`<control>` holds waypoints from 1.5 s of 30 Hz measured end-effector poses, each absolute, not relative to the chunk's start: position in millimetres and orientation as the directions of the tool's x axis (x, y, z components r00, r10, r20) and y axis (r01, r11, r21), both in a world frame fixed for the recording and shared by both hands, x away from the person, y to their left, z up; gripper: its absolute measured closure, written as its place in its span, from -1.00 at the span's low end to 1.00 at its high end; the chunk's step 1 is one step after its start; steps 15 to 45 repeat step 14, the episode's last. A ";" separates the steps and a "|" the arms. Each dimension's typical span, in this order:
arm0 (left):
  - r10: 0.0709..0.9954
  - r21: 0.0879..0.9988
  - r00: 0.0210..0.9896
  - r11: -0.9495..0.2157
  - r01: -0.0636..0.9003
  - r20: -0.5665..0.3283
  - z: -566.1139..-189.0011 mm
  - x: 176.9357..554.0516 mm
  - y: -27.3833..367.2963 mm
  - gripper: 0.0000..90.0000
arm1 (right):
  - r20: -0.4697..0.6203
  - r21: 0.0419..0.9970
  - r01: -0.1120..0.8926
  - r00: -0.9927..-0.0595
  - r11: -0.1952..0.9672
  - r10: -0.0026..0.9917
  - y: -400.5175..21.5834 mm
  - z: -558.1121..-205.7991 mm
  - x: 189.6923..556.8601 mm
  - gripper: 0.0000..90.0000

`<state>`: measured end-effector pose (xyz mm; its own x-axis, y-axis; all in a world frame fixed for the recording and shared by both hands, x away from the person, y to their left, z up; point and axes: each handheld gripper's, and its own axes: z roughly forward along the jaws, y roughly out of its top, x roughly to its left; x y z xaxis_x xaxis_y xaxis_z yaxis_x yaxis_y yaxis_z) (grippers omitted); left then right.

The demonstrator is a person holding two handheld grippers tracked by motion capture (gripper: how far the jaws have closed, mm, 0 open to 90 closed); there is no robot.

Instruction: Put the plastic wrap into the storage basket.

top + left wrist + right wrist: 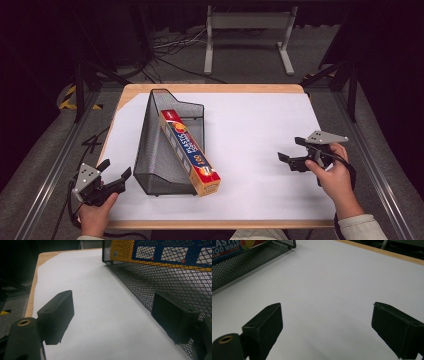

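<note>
The plastic wrap box (190,152) is lying slanted in the black mesh file holder (150,150), its long axis running from the far rim to the open near end, where its end is poking out. The left tool (114,175), spread and holding nothing, is sitting just beside the holder's near corner, the nearer one. The right tool (295,150), likewise spread, is hovering well apart over the white surface (250,130).

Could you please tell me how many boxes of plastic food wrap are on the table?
1. The plastic wrap box lies slanted in the black mesh organizer left of centre, its near end sticking out. None seems hidden.
</note>
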<state>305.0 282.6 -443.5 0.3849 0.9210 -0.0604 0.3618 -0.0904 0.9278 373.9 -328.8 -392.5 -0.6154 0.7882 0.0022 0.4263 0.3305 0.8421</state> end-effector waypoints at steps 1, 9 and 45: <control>0.921 0.928 0.385 -0.086 0.362 -0.065 -443.5 305.0 282.8 -0.58 | 0.004 0.842 0.427 -0.617 0.330 0.787 -330.0 -396.4 373.7 -0.77; 0.917 0.928 0.394 -0.086 0.363 -0.069 -443.5 304.8 282.4 -0.59 | 0.010 0.837 0.440 -0.607 0.326 0.795 -334.0 -419.9 370.9 -0.77; 0.915 0.930 0.398 -0.086 0.359 -0.069 -442.9 304.4 282.6 -0.59 | 0.000 0.857 0.407 -0.612 0.315 0.791 -333.6 -419.4 367.5 -0.78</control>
